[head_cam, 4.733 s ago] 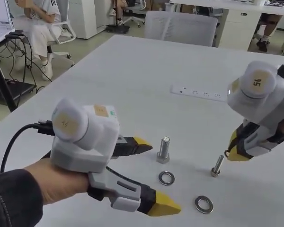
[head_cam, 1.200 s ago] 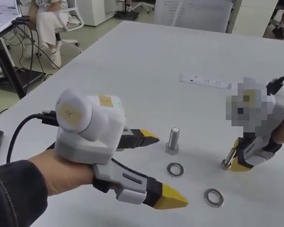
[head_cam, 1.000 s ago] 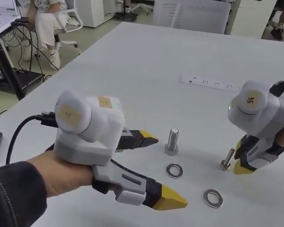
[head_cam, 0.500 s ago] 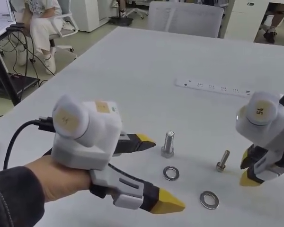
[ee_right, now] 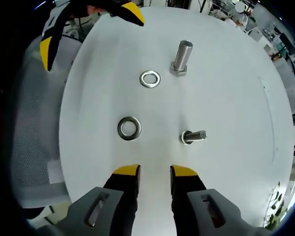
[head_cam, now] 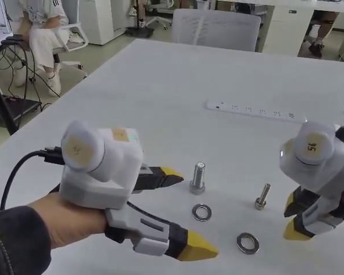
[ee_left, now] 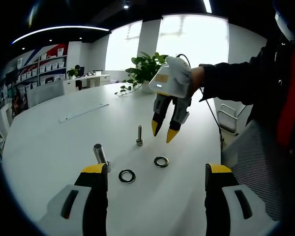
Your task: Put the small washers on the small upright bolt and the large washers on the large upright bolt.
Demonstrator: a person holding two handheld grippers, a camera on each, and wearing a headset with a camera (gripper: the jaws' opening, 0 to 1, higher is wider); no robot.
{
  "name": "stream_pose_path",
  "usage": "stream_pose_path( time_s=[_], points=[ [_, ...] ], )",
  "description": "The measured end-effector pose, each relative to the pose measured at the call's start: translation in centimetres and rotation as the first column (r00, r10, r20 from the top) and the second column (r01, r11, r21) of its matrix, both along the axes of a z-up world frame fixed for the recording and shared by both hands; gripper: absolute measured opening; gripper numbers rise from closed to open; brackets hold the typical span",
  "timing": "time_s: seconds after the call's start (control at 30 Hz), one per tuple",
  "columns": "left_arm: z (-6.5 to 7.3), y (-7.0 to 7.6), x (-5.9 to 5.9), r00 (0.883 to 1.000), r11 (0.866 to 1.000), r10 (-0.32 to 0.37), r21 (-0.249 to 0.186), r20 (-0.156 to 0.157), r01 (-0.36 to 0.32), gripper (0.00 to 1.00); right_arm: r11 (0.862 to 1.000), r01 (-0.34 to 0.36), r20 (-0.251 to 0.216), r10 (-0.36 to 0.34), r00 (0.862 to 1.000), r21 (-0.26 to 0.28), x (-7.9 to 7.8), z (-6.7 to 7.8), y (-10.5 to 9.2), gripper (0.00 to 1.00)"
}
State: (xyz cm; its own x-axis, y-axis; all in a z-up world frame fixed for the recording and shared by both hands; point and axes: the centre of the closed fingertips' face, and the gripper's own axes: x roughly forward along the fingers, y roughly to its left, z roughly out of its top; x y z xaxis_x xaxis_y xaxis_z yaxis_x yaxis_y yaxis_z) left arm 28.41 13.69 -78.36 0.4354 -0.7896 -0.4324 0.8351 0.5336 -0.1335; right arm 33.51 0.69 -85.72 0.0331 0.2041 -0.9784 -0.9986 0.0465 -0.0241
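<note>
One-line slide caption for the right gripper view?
Open right gripper over a white table, facing two steel ring washers, a small upright steel bolt and a large upright steel bolt.

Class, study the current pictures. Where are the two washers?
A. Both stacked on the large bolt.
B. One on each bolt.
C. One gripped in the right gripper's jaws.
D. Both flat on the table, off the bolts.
D: one washer and the other washer lie flat on the table, apart from the large bolt and the small bolt; the right gripper is open and empty.
</note>
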Motion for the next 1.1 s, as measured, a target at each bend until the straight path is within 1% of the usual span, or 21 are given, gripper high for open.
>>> stream_pose_path(
  time_s=[0.13, 0.4, 0.6, 0.97, 1.1],
  points=[
    [0.1, 0.1, 0.0, 1.000, 1.000, 0.002, 0.000, 0.003, -0.002, 0.81, 1.000, -0.008, -0.001, 0.008, 1.000, 0.005, -0.1, 0.0, 0.3, 0.26],
    [0.3, 0.1, 0.1, 1.000, 1.000, 0.004, 0.002, 0.010, -0.004, 0.81, 0.999, -0.037, -0.011, 0.037, 0.999, 0.022, -1.4, 0.1, 1.7, 0.26],
    [0.5, 0.0, 0.0, 1.000, 1.000, 0.007, 0.001, 0.017, -0.007, 0.81, 0.998, -0.067, -0.014, 0.067, 0.998, 0.022, -2.2, 0.1, 2.6, 0.27],
    [0.8, 0.2, 0.1, 1.000, 1.000, 0.015, -0.005, 0.027, -0.015, 0.81, 0.996, -0.092, -0.014, 0.093, 0.996, 0.021, -2.7, 0.1, 3.9, 0.27],
    [0.9, 0.3, 0.1, 0.999, 1.000, 0.017, -0.007, 0.033, -0.017, 0.81, 0.994, -0.107, -0.019, 0.107, 0.994, 0.013, -3.0, -0.3, 4.5, 0.27]
  ],
)
